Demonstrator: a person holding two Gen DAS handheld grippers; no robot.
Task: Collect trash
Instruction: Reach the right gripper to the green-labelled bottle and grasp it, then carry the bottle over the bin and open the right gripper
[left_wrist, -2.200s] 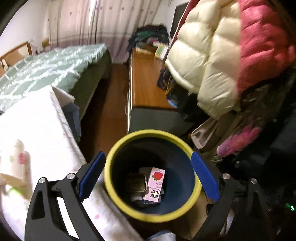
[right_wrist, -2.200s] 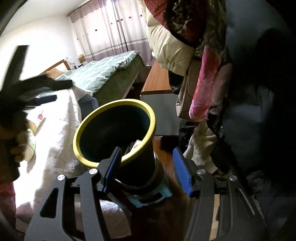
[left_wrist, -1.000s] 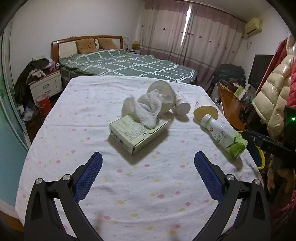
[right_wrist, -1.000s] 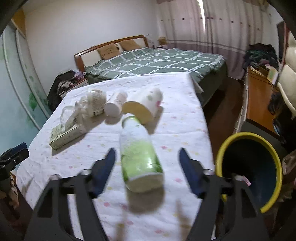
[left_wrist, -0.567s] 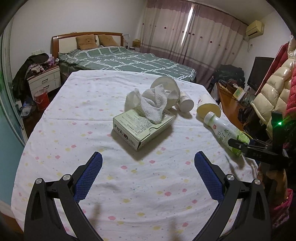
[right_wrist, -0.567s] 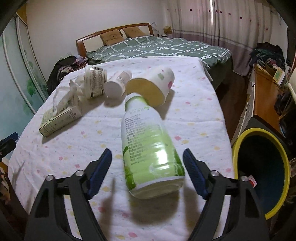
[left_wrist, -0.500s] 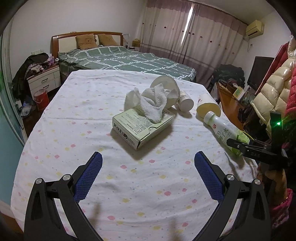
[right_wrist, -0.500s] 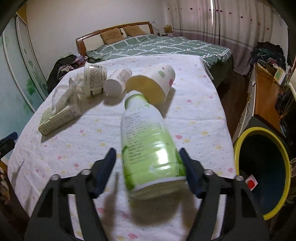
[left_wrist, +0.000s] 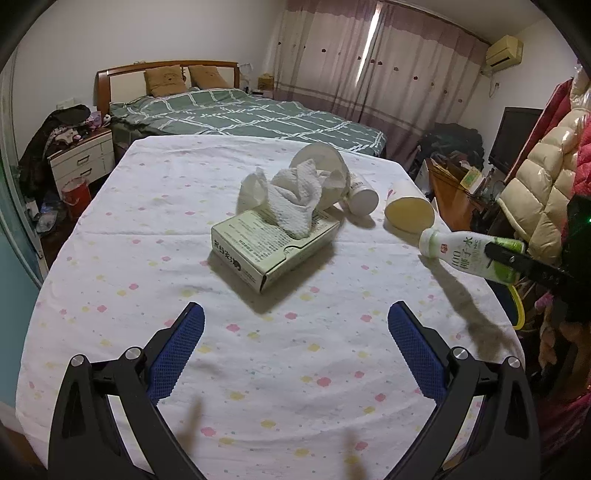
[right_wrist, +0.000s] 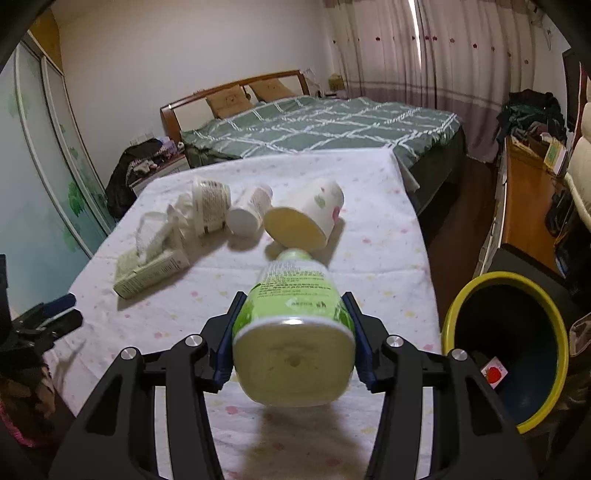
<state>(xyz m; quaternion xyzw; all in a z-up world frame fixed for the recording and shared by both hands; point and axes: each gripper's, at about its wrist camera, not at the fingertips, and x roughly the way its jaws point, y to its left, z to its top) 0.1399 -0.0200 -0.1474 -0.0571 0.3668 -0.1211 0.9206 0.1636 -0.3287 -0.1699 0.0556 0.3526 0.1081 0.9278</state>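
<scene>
My right gripper (right_wrist: 293, 339) is shut on a green-and-white drink bottle (right_wrist: 291, 325) and holds it above the table, cap pointing away; the bottle also shows in the left wrist view (left_wrist: 465, 254). The yellow-rimmed blue bin (right_wrist: 506, 354) stands low to the right of the table with a strawberry milk carton (right_wrist: 495, 373) inside. My left gripper (left_wrist: 295, 350) is open and empty over the near table. On the tablecloth lie a tissue box (left_wrist: 273, 247) with crumpled tissue (left_wrist: 291, 199), a paper cup (left_wrist: 408, 210), a small white bottle (left_wrist: 362, 195) and a tub (right_wrist: 210, 206).
The table (left_wrist: 147, 295) has a white dotted cloth. A bed (left_wrist: 240, 114) stands behind it. A wooden cabinet (right_wrist: 524, 199) and hanging coats (left_wrist: 546, 192) are on the right, close to the bin. A nightstand (left_wrist: 81, 158) stands at far left.
My right gripper has closed on the drink bottle and lifted it off the cloth. My left gripper stays open over the table, barely moved.
</scene>
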